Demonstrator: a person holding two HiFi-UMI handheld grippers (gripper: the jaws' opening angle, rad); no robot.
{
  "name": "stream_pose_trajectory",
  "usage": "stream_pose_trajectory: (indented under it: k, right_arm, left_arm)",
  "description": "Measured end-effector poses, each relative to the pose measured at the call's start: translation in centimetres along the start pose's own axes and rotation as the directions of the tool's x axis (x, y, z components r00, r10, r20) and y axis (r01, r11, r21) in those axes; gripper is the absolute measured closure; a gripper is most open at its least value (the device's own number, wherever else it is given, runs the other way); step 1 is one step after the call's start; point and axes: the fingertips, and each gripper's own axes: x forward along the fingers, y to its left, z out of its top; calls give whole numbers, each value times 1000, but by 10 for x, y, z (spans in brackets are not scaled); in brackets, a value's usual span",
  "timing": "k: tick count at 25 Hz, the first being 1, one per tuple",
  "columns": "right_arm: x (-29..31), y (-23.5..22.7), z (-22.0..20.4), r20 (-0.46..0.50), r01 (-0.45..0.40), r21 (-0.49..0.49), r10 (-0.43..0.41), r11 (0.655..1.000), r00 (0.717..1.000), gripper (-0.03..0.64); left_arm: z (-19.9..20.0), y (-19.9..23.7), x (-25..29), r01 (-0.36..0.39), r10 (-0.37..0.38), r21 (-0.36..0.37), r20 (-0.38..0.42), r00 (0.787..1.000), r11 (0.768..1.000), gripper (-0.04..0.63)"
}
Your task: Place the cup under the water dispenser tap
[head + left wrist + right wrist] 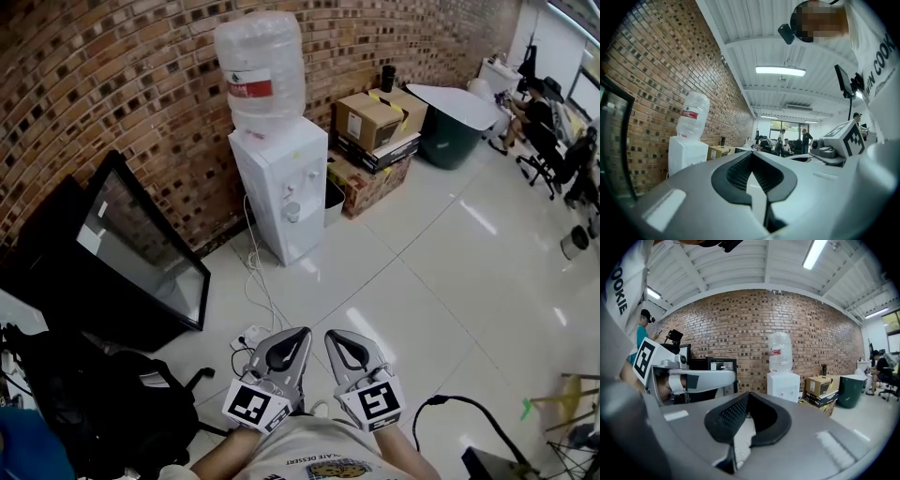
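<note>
1 water dispenser point(279, 192), 1 bottle point(261, 66) on top. 2 grippers side by side: left gripper point(298, 332), right gripper point(336, 336), both jaws pressed together, nothing held.

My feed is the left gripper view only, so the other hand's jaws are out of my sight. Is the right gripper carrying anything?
Observer: No. The right gripper has its jaws shut together, with nothing between them.
Operator: Anything on the floor ahead of us?
Observer: In the head view a white cable runs from the water dispenser to a white socket block near the left gripper.
Operator: What stands beyond the boxes?
Observer: A dark green bin with a white board lying across its top.
</note>
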Motion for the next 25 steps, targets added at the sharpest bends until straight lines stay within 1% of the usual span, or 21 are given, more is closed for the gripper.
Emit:
stream_pose_trajectory:
  k: [5,12,16,25]
  right_arm:
    - [-29,23,2,11,-21,4,21,1000,1000,611]
    - [-40,53,6,31,-70,-6,70,998,997,611]
    - [-34,62,7,24,-83,-8,83,996,996,611]
    - [-19,75,18,30,-53,-4,53,999,998,611]
  left_arm:
    - [7,-28,-23,-13,12,12,11,1000,1000,604]
    - [11,-41,-49,-17,16,16,10,1000,1000,604]
    - [12,-39,-58,-16,16,15,11,1000,1000,604]
    - [18,-17,-73,-13,13,8,18,1000,1000,604]
